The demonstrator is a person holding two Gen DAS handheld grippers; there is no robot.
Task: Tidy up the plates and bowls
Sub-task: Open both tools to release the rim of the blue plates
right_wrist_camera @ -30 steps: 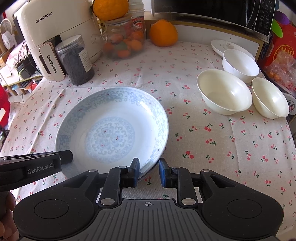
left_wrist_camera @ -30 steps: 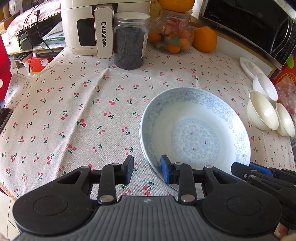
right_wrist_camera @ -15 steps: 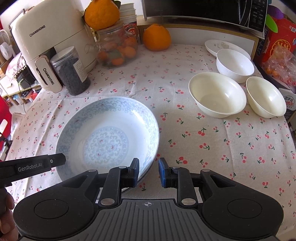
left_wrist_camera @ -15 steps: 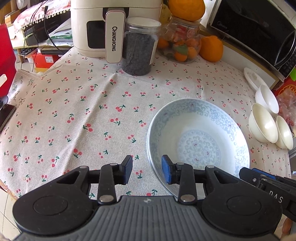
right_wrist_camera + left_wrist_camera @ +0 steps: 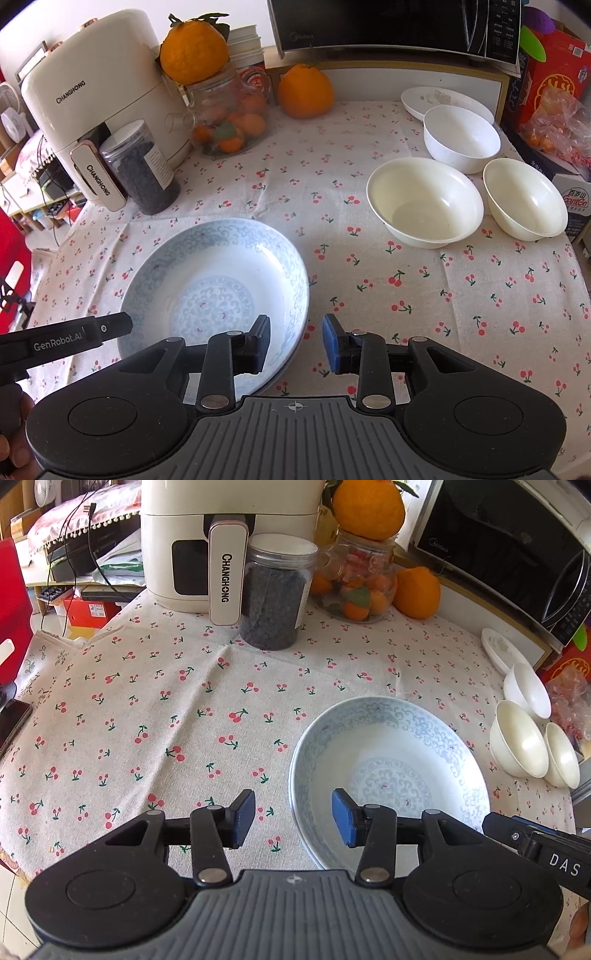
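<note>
A deep plate with a pale blue pattern (image 5: 391,771) (image 5: 214,284) rests on the cherry-print tablecloth (image 5: 147,720). My left gripper (image 5: 293,818) straddles its near left rim, jaws opening, one pad outside and one inside, neither touching. My right gripper (image 5: 295,343) straddles the near right rim in the same way, jaws opening, pads clear of the rim. Off to the right stand a large cream bowl (image 5: 424,206), a smaller cream bowl (image 5: 524,199), a white bowl (image 5: 461,140) and a flat white plate (image 5: 443,98).
An air fryer (image 5: 195,542), a jar of dark grains (image 5: 273,598) and a glass jar with oranges (image 5: 354,583) line the back. A microwave (image 5: 388,26) sits at the back right, a red box (image 5: 550,85) beside it. A phone (image 5: 13,720) lies at the left edge.
Both grippers' jaws have widened around the plate's rim. Both cameras have drawn back a little, so the plate appears smaller and lower in each view.
</note>
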